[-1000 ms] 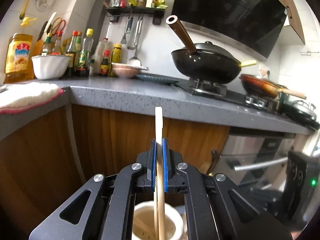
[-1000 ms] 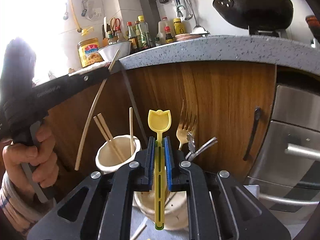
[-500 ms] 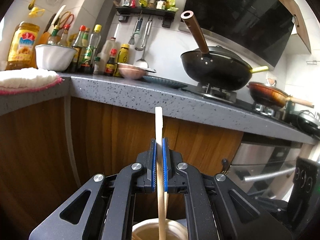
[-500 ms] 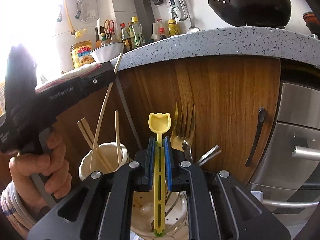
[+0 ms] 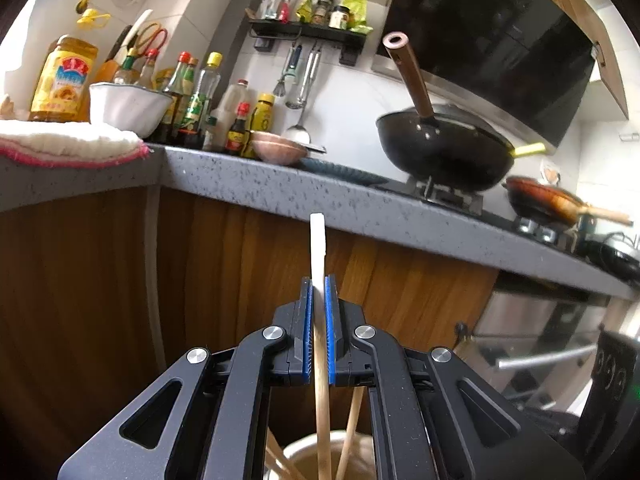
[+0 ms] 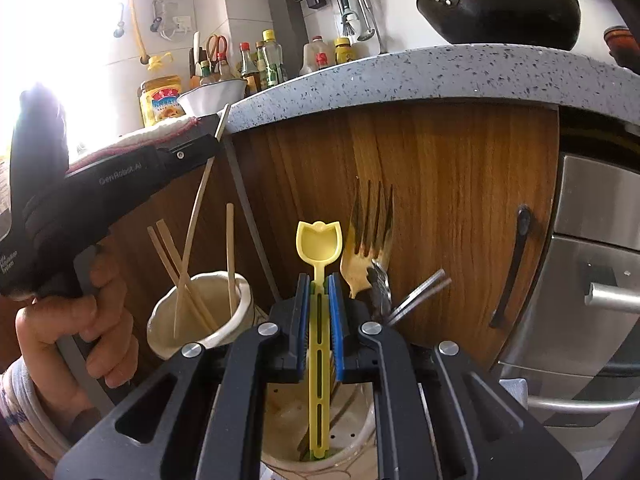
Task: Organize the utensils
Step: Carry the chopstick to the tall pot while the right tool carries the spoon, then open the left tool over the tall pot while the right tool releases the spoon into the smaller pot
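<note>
The left gripper (image 5: 319, 300) is clenched on a chopstick (image 5: 320, 364), which stands upright between the blue pads (image 5: 307, 332). The stick's lower end dips into a cream cup (image 5: 304, 452) right beneath the gripper, among other chopsticks (image 5: 352, 428) leaning in the same cup. From the right wrist view, this cup (image 6: 200, 316) sits just left of a second holder, and the left gripper (image 6: 214, 136) grips the stick (image 6: 196, 216) near its top, with the person's hand (image 6: 64, 320) wrapped around the handle.

The right gripper (image 6: 319, 300) is clenched on a yellow spoon (image 6: 319, 320), held upright. Its slotted handle reaches down inside a cream holder (image 6: 280, 440) directly below, the tip near the perforated bottom; whether it touches I cannot tell. A gold fork (image 6: 370, 240) and steel utensils (image 6: 416, 296) stand in the same holder, just right of the spoon.

Behind both holders stands a wooden cabinet (image 6: 440, 200) with a dark handle (image 6: 512, 272), topped by a speckled grey counter (image 5: 280, 196). On the counter sit a white bowl (image 5: 128, 108), a row of bottles (image 5: 200, 104) and a folded towel (image 5: 68, 144). Farther right, a black wok (image 5: 444, 156) rests on the stove.
</note>
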Tool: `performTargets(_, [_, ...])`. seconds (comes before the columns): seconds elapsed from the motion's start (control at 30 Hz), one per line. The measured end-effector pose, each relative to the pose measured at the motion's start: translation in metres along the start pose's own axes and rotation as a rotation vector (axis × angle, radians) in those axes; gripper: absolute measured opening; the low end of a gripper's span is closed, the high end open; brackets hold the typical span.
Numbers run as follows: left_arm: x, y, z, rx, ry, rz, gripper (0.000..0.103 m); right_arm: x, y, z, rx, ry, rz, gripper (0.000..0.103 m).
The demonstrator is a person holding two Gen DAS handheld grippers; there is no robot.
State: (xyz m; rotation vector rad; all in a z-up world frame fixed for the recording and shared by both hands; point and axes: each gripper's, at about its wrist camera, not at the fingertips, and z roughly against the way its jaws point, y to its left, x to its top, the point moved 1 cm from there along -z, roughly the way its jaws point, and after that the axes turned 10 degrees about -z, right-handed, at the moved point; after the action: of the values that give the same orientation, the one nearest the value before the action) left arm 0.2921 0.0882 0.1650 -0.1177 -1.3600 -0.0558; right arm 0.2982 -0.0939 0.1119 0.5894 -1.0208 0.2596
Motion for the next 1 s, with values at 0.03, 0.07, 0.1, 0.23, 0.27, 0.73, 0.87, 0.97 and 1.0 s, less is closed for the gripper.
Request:
performTargets(0.03, [-0.005, -0.002, 0.002, -0.003, 0.005, -0.01, 0.006, -0.003, 0.0, 0.002, 0.001, 0.001, 0.001, 0.009])
performTargets(0.07, [-0.008, -0.003, 0.004, -0.005, 0.009, -0.014, 0.006, -0.005, 0.0, 0.003, 0.004, 0.005, 0.001, 0.009])
performTargets(0.1, [-0.013, -0.004, 0.007, -0.012, 0.015, -0.015, 0.006, -0.007, 0.0, 0.005, 0.003, 0.005, 0.005, 0.009])
performTargets(0.23, [-0.029, -0.005, 0.019, -0.029, 0.034, -0.009, 0.006, -0.015, -0.001, 0.016, 0.001, 0.007, 0.013, 0.009])
performTargets(0.27, [-0.034, -0.006, 0.021, -0.031, 0.041, -0.017, 0.006, -0.017, -0.001, 0.018, -0.001, 0.012, 0.018, 0.009])
performTargets(0.73, [-0.062, -0.032, 0.032, -0.026, 0.144, -0.167, 0.011, -0.035, -0.001, 0.005, -0.044, 0.128, 0.056, 0.01])
performTargets(0.87, [-0.06, -0.029, 0.038, -0.019, 0.147, -0.168, 0.03, -0.033, 0.001, 0.008, -0.052, 0.13, 0.064, 0.018])
performTargets(0.97, [-0.057, -0.028, 0.051, -0.008, 0.12, -0.164, 0.038, -0.03, 0.004, 0.019, -0.037, 0.105, 0.069, 0.028])
performTargets(1.0, [-0.056, -0.028, 0.055, -0.005, 0.117, -0.164, 0.038, -0.029, 0.005, 0.024, -0.035, 0.097, 0.074, 0.028])
